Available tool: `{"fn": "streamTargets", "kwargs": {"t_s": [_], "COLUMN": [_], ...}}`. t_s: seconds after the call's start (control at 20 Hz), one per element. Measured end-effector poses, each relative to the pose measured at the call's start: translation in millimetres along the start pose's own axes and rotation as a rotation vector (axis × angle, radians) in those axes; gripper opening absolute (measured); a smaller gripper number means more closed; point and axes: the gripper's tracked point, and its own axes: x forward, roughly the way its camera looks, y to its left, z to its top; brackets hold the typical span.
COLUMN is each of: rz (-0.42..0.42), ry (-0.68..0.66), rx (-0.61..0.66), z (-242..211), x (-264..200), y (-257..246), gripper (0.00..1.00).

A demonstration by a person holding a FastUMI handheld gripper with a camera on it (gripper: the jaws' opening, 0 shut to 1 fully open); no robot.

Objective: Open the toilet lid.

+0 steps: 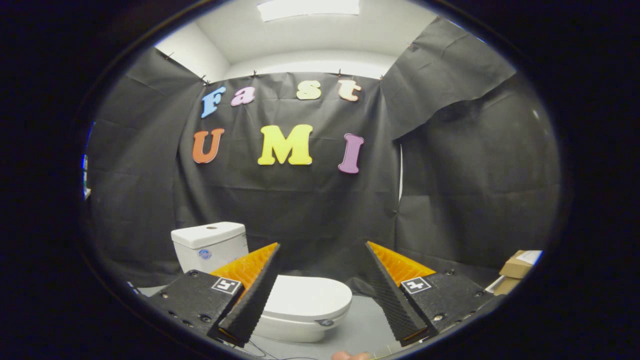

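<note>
White toilet lid down, gripper fingers apart

Toilet white all over: lid, bowl and tank, glossy. Tank carries a small round blue sticker on its front. Floor pale grey, plain. Booth cloth behind is black, creased, no pattern of its own. Cardboard boxes far right are brown, one with a white label. Claw, fingers spread apart, bears square black-and-white markers on its black body. Ceiling white.
</note>
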Motion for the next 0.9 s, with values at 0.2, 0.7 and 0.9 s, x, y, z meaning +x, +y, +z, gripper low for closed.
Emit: {"fn": "streamTargets", "kwargs": {"t_s": [0.2,0.7,0.9], "rz": [-0.007,0.032,0.005], "ry": [0.022,0.236,0.356], "rx": [-0.004,0.104,0.157], "z": [-17.3,-112.2,-167.1], "x": [7.9,53.2,73.3], "y": [-0.8,8.1,-0.8], "gripper": [1.00,1.00,1.00]}}
